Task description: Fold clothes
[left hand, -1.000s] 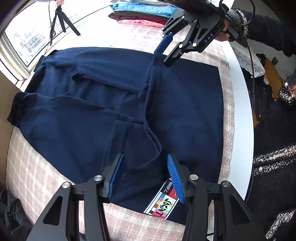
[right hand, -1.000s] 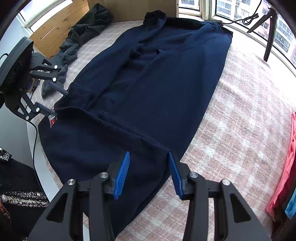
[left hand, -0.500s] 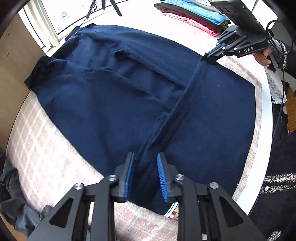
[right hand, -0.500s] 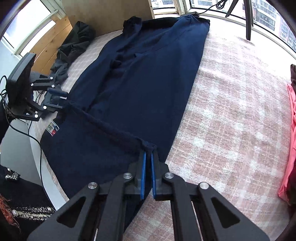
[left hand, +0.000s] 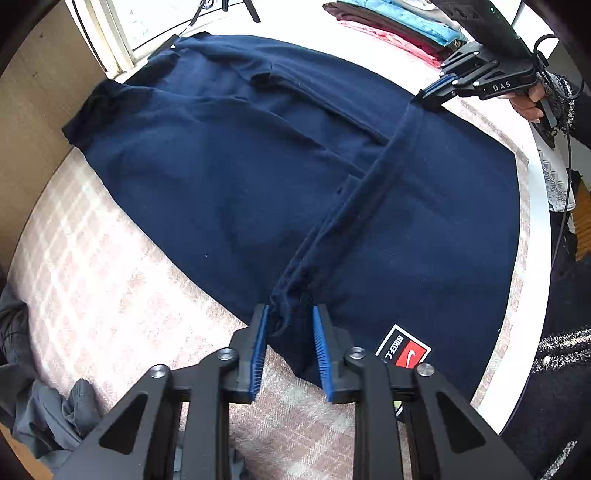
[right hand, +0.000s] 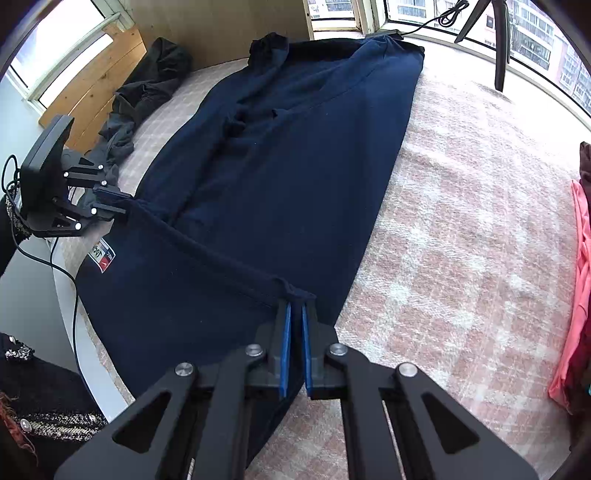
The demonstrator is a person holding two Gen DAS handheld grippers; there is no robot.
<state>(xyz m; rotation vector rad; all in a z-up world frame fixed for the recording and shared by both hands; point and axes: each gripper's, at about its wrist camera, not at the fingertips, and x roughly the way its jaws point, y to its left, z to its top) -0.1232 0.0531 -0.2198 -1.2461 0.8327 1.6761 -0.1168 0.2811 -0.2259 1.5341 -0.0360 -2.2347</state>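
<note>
A large navy garment (left hand: 229, 177) lies spread on the pink checked cloth; it also shows in the right wrist view (right hand: 288, 173). Its near hem is folded, with a red and white label (left hand: 403, 350) showing. My left gripper (left hand: 290, 325) is shut on the hem at one end of a raised, taut fold ridge (left hand: 369, 192). My right gripper (right hand: 294, 314) is shut on the other end of that ridge; it shows in the left wrist view (left hand: 436, 90). The left gripper shows in the right wrist view (right hand: 110, 201).
A stack of folded clothes (left hand: 399, 22) lies at the far right, with pink cloth (right hand: 576, 288) at the right edge. Dark loose clothes (right hand: 147, 88) lie by the wooden wall. A tripod leg (right hand: 500, 44) stands near the window. The white table edge (left hand: 532, 280) runs along the person's side.
Both grippers closed on the garment's hem, one at each end. They lifted it, pulling the fold into a taut ridge between them, and both views drew back.
</note>
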